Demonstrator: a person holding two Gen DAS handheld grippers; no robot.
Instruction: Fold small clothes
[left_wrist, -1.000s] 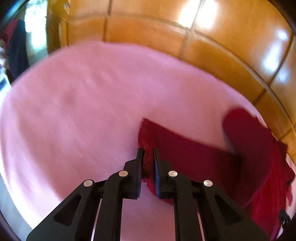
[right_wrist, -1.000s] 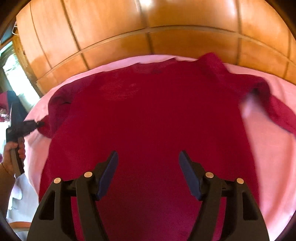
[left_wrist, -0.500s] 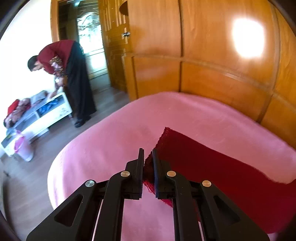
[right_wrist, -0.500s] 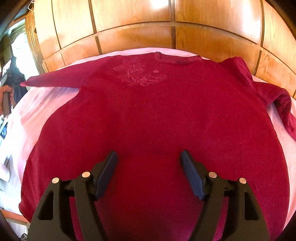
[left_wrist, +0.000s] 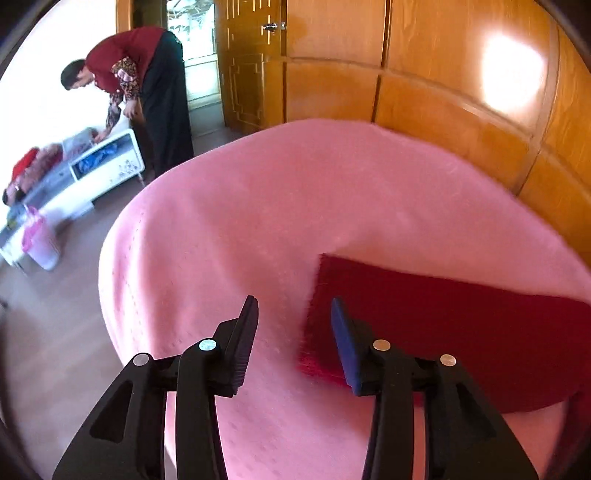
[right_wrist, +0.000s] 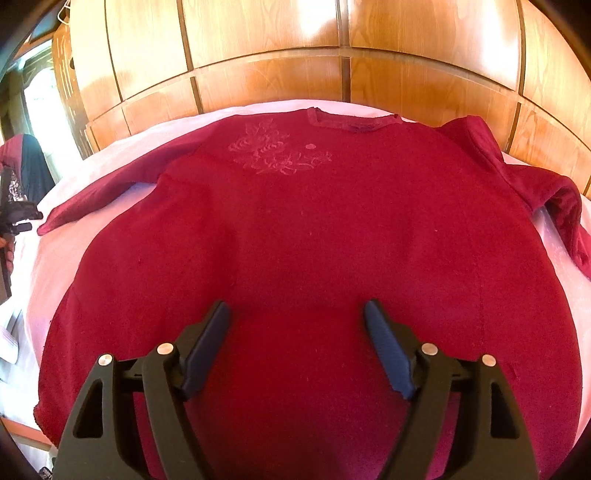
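Lying flat across the pink bed cover (right_wrist: 92, 162), a red sweater (right_wrist: 295, 240) spreads sleeves toward both side edges; left gripper (left_wrist: 293, 314) and right gripper (right_wrist: 297, 314) hover open, apparently empty.

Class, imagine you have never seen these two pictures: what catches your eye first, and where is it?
The dark red sweater spread flat over the pink bedcover, filling the right wrist view beneath the open right gripper. Next, its sleeve end beside the open left gripper.

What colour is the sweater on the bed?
Dark red sweater, with a flower pattern on the chest; the right wrist view shows it best.
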